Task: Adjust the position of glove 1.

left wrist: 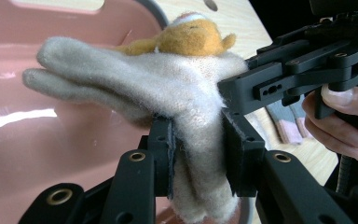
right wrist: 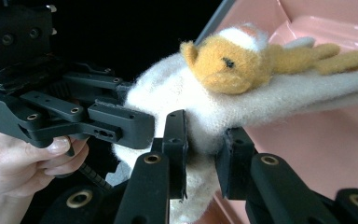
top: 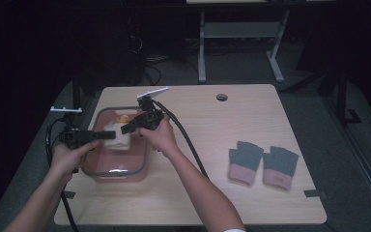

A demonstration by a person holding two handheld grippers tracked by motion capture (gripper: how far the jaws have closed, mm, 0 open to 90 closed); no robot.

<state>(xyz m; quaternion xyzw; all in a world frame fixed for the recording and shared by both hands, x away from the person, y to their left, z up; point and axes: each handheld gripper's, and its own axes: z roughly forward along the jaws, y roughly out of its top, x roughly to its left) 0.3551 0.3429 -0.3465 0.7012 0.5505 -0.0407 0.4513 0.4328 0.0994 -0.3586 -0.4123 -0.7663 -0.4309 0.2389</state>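
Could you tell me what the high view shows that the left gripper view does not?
High view alone: the whole wooden table, its round cable hole, both forearms and the complete pair of grey-and-pink gloves. Left gripper view alone: close detail of the left hand-held gripper shut on the cream glove's cuff, and the orange plush animal sewn on it. Shared: the pink tub, the cream glove held over it, and the right hand-held gripper also gripping it.
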